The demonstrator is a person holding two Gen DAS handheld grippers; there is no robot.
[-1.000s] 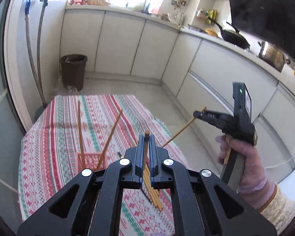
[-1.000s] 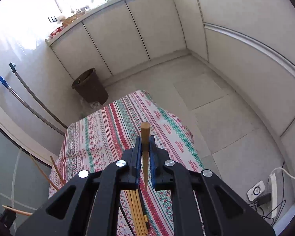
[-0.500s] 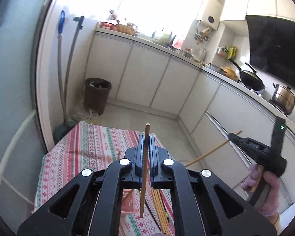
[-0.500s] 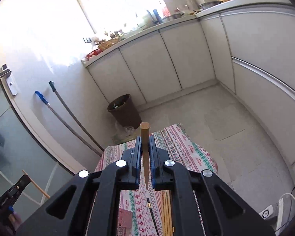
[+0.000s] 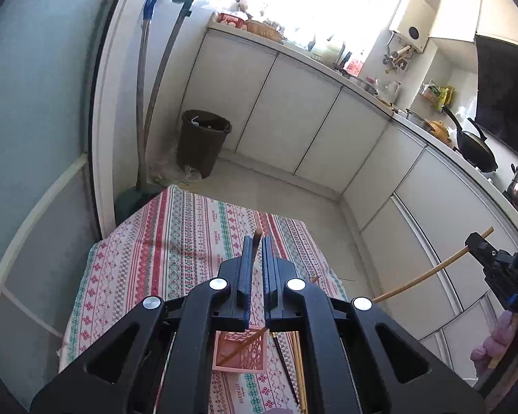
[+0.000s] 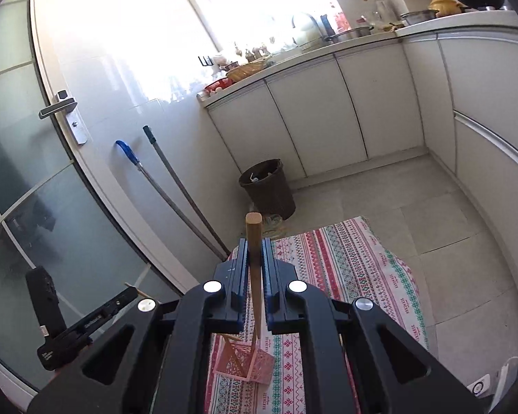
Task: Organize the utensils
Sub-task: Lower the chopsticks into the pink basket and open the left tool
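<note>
Each chopstick I carry is pinched upright: the one (image 5: 255, 248) in my left gripper (image 5: 255, 296) and the one (image 6: 253, 258) in my right gripper (image 6: 255, 296), jaws clamped tight on the wood in both. They hang above the pink basket (image 6: 247, 362) on the striped tablecloth (image 5: 176, 241), tips down so they can drop in standing (I judge). More chopsticks (image 5: 298, 358) lie flat just beside the basket, waiting.

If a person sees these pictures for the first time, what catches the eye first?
Each tool grips one wooden chopstick: the left tool and the right tool. Below them a pink basket stands on the striped tablecloth, with more chopsticks lying beside it.
</note>
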